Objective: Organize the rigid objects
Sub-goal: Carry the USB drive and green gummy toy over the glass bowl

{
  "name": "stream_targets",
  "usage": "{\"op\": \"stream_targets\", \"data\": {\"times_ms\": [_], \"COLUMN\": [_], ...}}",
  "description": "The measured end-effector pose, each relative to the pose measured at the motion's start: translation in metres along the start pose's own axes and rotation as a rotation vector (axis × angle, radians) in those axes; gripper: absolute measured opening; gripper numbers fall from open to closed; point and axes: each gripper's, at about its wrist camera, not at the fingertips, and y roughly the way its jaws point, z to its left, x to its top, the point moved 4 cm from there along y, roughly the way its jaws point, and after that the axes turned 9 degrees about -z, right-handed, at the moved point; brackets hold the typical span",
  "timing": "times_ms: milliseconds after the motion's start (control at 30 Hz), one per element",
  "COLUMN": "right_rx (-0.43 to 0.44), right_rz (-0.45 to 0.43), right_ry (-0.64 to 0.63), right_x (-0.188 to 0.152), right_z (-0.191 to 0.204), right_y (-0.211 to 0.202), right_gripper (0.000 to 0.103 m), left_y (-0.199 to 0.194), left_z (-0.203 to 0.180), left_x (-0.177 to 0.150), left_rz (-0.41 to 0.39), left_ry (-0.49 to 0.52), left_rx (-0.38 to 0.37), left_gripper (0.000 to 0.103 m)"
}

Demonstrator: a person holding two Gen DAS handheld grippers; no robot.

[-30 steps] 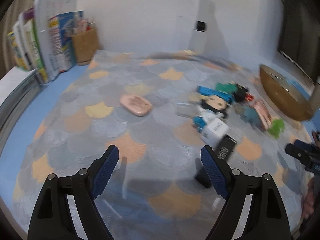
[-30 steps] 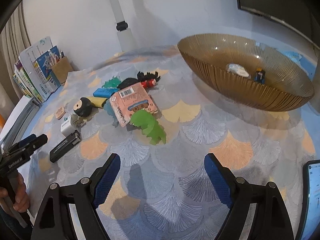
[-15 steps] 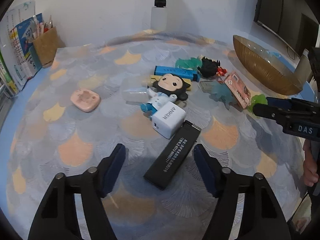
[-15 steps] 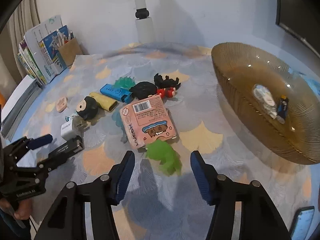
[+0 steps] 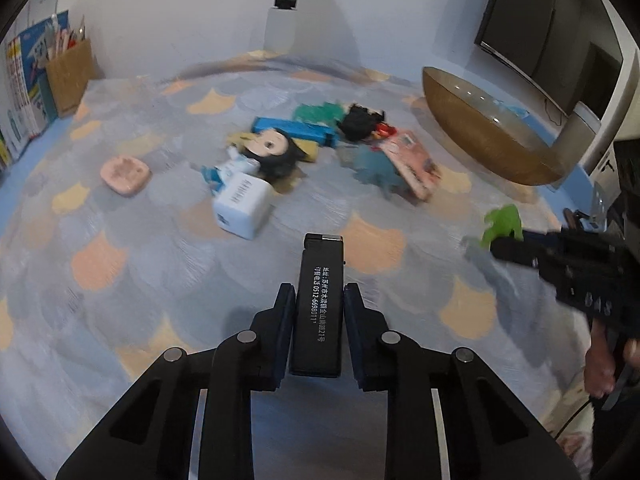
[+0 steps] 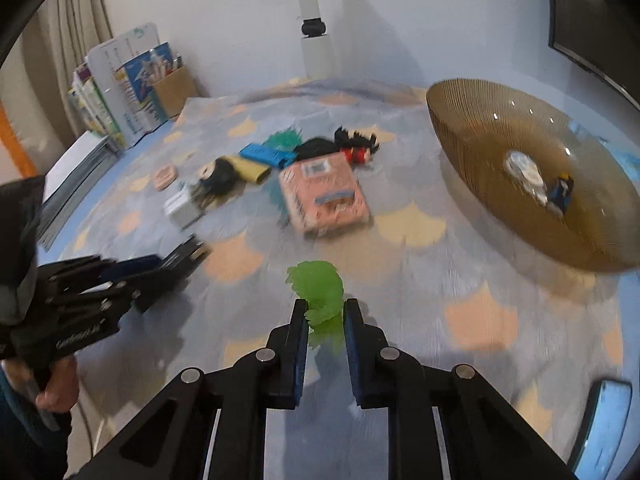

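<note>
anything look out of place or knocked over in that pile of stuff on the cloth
Somewhat: the pink box sits tilted, propped on a teal toy rather than lying flat. The big-headed figurine lies on its side against the white charger. Nothing looks spilled or broken.

Black slim box (image 5: 320, 304) w/ white print, seen lengthwise at frame centre-bottom, clamped. Green toy figure (image 6: 320, 294), translucent, seen centre-bottom, clamped. Amber ribbed bowl (image 6: 500, 148) at upper right.

1 bowl (image 6: 472, 128) (2 items inside), 2 claws, 1 charger (image 5: 241, 209).
</note>
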Motion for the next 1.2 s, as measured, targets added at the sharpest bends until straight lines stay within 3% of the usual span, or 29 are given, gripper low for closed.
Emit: {"op": "stream_targets", "data": {"times_ms": [167, 233, 300, 333, 367, 467, 667, 767, 833, 867, 1067, 1200], "right_rx": [0.096, 0.095, 0.067, 0.066, 0.062, 0.025, 0.025, -0.067, -0.115, -0.122, -0.049, -0.088], "right_rz": [0.058, 0.068, 0.074, 0.069, 0.064, 0.04, 0.046, 0.042, 0.026, 0.022, 0.011, -0.075], "right_ry": [0.122, 0.158, 0.19, 0.198, 0.199, 0.179, 0.125, 0.051, -0.001, -0.019, -0.048, -0.058], "right_x": [-0.018, -0.022, -0.024, -0.024, -0.024, -0.022, -0.019, -0.016, -0.014, -0.014, -0.021, 0.005], "right_z": [-0.011, -0.018, -0.028, -0.031, -0.033, -0.036, -0.027, -0.021, -0.016, -0.014, -0.004, -0.021], "right_y": [-0.005, -0.003, -0.004, -0.006, -0.008, -0.015, -0.004, 0.009, 0.013, 0.014, 0.0, -0.043], "right_gripper": [0.017, 0.017, 0.021, 0.022, 0.027, 0.061, 0.061, 0.06, 0.045, 0.033, 0.033, 0.033], "left_y": [0.005, 0.006, 0.005, 0.004, 0.002, 0.003, 0.009, 0.012, 0.014, 0.014, 0.006, -0.011], "left_z": [-0.023, -0.026, -0.027, -0.027, -0.026, -0.025, -0.03, -0.034, -0.036, -0.038, -0.04, -0.053], "left_x": [-0.006, -0.006, -0.006, -0.005, -0.006, -0.006, -0.006, -0.004, -0.004, -0.003, 0.001, 0.032], "left_rz": [0.012, 0.015, 0.017, 0.012, 0.01, 0.018, 0.022, 0.013, 0.007, 0.003, -0.023, -0.087], "left_ry": [0.056, 0.078, 0.078, 0.079, 0.081, 0.078, 0.092, 0.102, 0.119, 0.131, 0.09, 0.095], "left_rx": [0.017, 0.034, 0.03, 0.032, 0.033, 0.042, 0.058, 0.078, 0.099, 0.108, 0.054, 0.02], "left_gripper": [0.022, 0.023, 0.037, 0.037, 0.037, 0.039, 0.043, 0.042, 0.029, 0.022, 0.021, 0.021]}}
